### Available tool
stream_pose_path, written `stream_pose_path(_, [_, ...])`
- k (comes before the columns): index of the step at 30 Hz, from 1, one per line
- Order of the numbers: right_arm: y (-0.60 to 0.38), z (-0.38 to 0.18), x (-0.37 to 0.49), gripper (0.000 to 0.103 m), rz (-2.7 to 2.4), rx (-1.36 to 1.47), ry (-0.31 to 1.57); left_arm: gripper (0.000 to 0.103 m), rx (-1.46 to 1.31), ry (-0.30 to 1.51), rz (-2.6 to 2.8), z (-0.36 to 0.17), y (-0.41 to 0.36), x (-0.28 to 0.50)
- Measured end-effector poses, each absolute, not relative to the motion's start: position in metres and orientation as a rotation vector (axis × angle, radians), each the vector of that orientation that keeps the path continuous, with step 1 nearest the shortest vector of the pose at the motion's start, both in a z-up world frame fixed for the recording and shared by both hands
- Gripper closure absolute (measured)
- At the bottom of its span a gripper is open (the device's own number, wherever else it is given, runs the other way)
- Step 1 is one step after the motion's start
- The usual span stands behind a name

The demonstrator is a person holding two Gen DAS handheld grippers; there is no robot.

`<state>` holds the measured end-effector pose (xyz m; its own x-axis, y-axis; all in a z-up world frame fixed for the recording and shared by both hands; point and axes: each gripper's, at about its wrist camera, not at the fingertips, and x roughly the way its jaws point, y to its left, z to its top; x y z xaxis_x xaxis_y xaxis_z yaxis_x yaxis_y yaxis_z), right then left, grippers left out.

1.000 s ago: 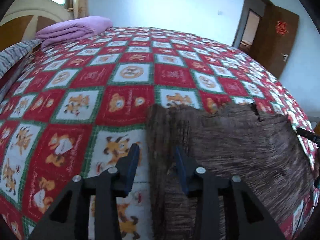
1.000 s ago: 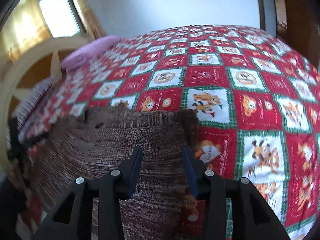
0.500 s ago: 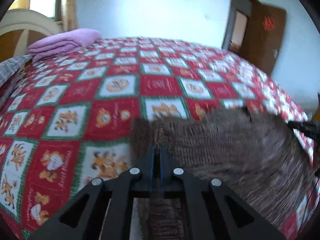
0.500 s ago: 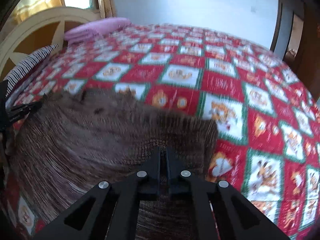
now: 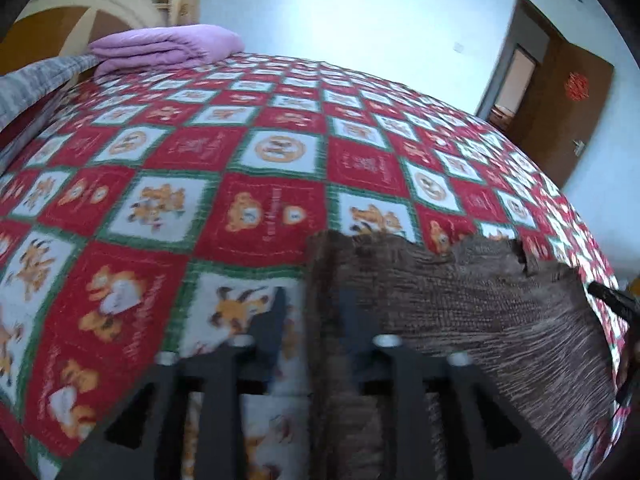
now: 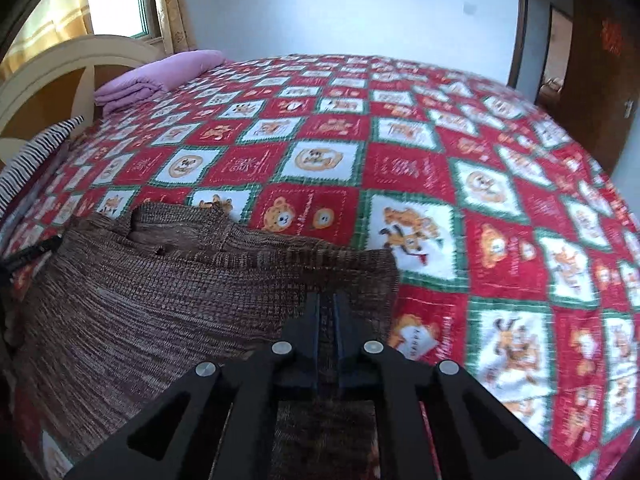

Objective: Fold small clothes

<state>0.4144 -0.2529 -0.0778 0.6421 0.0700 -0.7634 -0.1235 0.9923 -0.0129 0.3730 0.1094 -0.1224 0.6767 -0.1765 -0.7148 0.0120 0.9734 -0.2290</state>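
the brown knit garment (image 6: 168, 288) lay on the quilted bed (image 6: 420, 168), only partly folded by my reckoning, the right gripper (image 6: 327, 312) pinched shut on its fabric, the left gripper (image 5: 316, 312) spread open astride its edge.

The brown garment (image 6: 168, 292) is coarse, ribbed knit cloth, matt and rough. The bedspread (image 5: 260, 184) beneath it looks like soft, fuzzy printed cloth in red, green and white. At 11 o'clock a folded lilac blanket (image 5: 168, 46) appears smooth and plush. The right tongs (image 6: 326, 312) are matt black plastic with shiny metal bolts; the left tongs (image 5: 312, 312) look alike. The door (image 5: 560, 108) is dark wood.
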Motion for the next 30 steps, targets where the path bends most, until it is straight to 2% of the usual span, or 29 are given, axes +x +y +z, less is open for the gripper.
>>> stream_pose_path(1, [-0.251, -0.074, 0.410, 0.097, 0.129, -0.063, 0.860, 0.047, -0.217, 0.815, -0.099, -0.120, 0.113, 0.367])
stream_pose_path(2, [-0.248, -0.070, 0.403, 0.096, 0.155, -0.059, 0.853, 0.045, -0.220, 0.801, -0.098, -0.118, 0.115, 0.361])
stream_pose_path(7, [-0.237, -0.078, 0.401, 0.096, 0.104, -0.119, 0.897, 0.042, -0.195, 0.791, -0.109, -0.116, 0.112, 0.339])
stream_pose_path(10, [-0.247, -0.084, 0.411, 0.096, 0.115, -0.040, 0.903, 0.040, -0.132, 0.809, -0.120, -0.121, 0.101, 0.337])
stream_pose_path(11, [-0.245, -0.085, 0.412, 0.088, 0.152, -0.019, 0.909, 0.040, -0.102, 0.811, -0.123, -0.122, 0.095, 0.338])
stream_pose_path(12, [-0.238, -0.086, 0.412, 0.070, 0.185, -0.024, 0.913, 0.040, -0.080, 0.810, -0.122, -0.123, 0.092, 0.338])
stream_pose_path(14, [-0.219, -0.085, 0.408, 0.049, 0.290, -0.044, 0.908, 0.040, -0.036, 0.807, -0.108, -0.123, 0.086, 0.339])
stream_pose_path(20, [-0.148, -0.102, 0.417, 0.049, 0.431, -0.150, 0.991, 0.038, -0.068, 0.823, -0.102, -0.129, 0.089, 0.343])
stream_pose_path(22, [-0.137, -0.120, 0.435, 0.049, 0.361, -0.174, 1.051, 0.033, -0.093, 0.827, -0.089, -0.129, 0.094, 0.347])
stream_pose_path(30, [-0.146, -0.116, 0.465, 0.049, 0.255, -0.032, 1.017, 0.033, -0.237, 0.870, -0.056, -0.136, 0.122, 0.369])
